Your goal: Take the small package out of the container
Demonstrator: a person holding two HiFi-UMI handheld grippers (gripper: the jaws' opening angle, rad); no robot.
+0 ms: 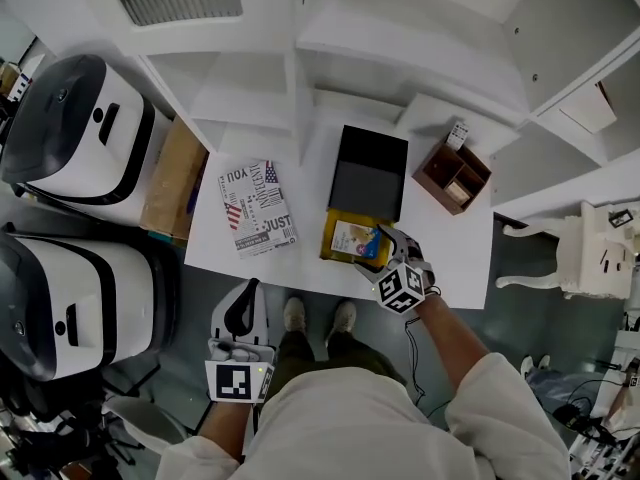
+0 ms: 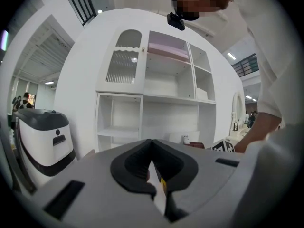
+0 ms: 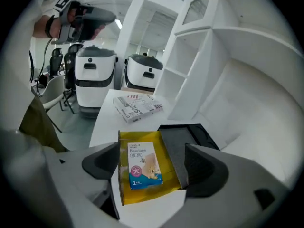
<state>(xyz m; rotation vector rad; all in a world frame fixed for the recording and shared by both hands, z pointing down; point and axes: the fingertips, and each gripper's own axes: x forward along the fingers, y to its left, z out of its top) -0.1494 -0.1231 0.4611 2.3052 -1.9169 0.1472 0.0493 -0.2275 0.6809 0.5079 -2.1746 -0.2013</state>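
A yellow container (image 1: 334, 230) lies near the front edge of the white table (image 1: 450, 258). In it lies flat a small white-and-blue bandage package (image 1: 354, 240). My right gripper (image 1: 381, 244) hovers over the container's right side. In the right gripper view its jaws stand wide apart on either side of the package (image 3: 144, 165) and the container (image 3: 124, 194), and its pads touch neither. This right gripper (image 3: 152, 169) is open. My left gripper (image 1: 248, 290) hangs off the table's front left, pointing up, and is shut (image 2: 152, 161) with nothing in it.
A black tray (image 1: 368, 173) lies just behind the container. A newspaper-print box (image 1: 258, 208) sits to its left, and a brown wooden organiser (image 1: 453, 176) at back right. White shelving (image 1: 400, 38) rises behind the table. Two white machines (image 1: 80, 133) and a cardboard box (image 1: 172, 180) stand at left.
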